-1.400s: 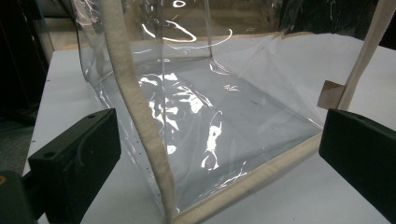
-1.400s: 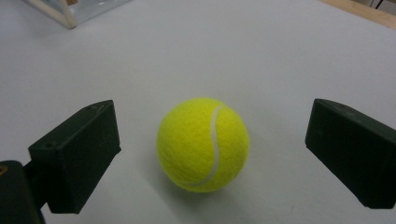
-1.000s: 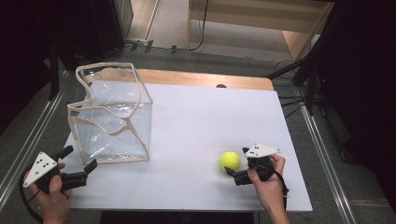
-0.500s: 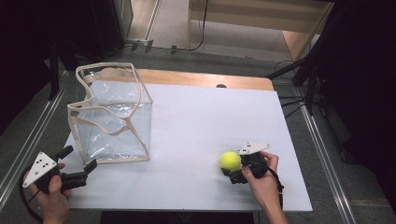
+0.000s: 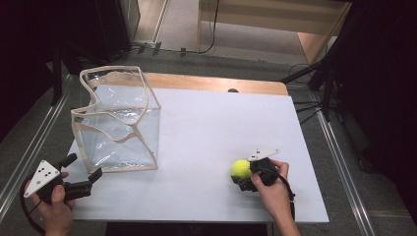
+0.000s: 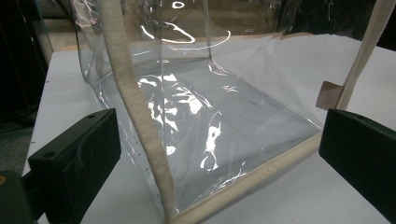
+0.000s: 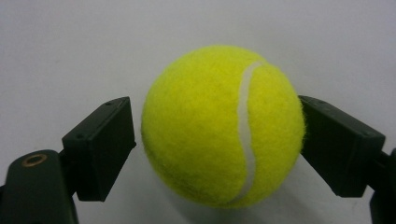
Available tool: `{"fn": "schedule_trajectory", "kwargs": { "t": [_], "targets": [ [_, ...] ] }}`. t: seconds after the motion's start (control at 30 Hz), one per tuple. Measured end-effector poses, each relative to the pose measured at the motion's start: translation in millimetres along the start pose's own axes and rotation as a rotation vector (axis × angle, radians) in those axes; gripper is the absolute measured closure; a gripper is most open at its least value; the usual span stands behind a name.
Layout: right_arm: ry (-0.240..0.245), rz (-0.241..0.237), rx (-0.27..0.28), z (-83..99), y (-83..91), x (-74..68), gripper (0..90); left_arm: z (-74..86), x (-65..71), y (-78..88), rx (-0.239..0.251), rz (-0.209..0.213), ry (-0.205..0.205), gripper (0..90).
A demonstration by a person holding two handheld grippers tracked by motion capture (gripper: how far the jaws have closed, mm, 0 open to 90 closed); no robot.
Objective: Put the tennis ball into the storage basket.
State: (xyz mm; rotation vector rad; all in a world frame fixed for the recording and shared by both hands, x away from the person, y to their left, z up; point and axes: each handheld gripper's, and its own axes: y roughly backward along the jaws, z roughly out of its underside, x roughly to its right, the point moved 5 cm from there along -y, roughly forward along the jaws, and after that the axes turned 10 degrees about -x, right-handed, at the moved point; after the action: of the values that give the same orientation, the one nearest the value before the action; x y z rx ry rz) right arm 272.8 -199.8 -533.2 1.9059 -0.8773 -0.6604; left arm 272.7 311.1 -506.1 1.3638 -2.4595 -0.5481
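Observation:
A yellow tennis ball (image 5: 241,168) lies on the white table top (image 5: 221,123) near the front right. My right gripper (image 5: 240,174) straddles it. Its jaws have just been closing, and in the right gripper view the ball (image 7: 224,126) sits between them, the right jaw at its felt and a thin gap at the left jaw. A clear plastic bag with beige trim (image 5: 118,123) stands open-topped at the left. My left gripper (image 5: 84,166) rests open just in front of its near corner, the bag's trimmed edge (image 6: 140,121) rising between its wide jaws without touching them.
A wooden strip (image 5: 216,83) runs along the table's far edge. Metal rails flank the table on both sides, and dark stands and cables stand beyond the right rail. White surface stretches between the bag and the ball.
The right hand has tipped the gripper down over the ball and its jaws have narrowed around it. The left hand and the bag have stayed put.

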Motion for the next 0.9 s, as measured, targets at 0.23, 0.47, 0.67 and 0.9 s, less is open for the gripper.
{"fn": "schedule_trajectory", "kwargs": {
  "t": [0.23,0.47,0.67,0.9],
  "targets": [
    [0.000,0.022,-0.026,0.4,-0.8,0.9,23.1,0.0,-0.1,0.3,0.000,-0.001,-0.001,0.0],
    [0.012,0.006,-0.024,-1.8,2.4,0.3,23.3,-0.1,0.1,0.2,0.001,0.000,0.000,0.0],
    [0.025,0.001,-0.013,-8.3,7.8,-0.3,23.3,-0.1,-0.1,0.4,0.001,0.001,-0.001,0.0],
    [0.037,-0.001,-0.002,-17.4,14.4,-0.9,23.4,-0.2,-0.1,0.2,0.004,0.003,0.001,0.0]
  ]
}}
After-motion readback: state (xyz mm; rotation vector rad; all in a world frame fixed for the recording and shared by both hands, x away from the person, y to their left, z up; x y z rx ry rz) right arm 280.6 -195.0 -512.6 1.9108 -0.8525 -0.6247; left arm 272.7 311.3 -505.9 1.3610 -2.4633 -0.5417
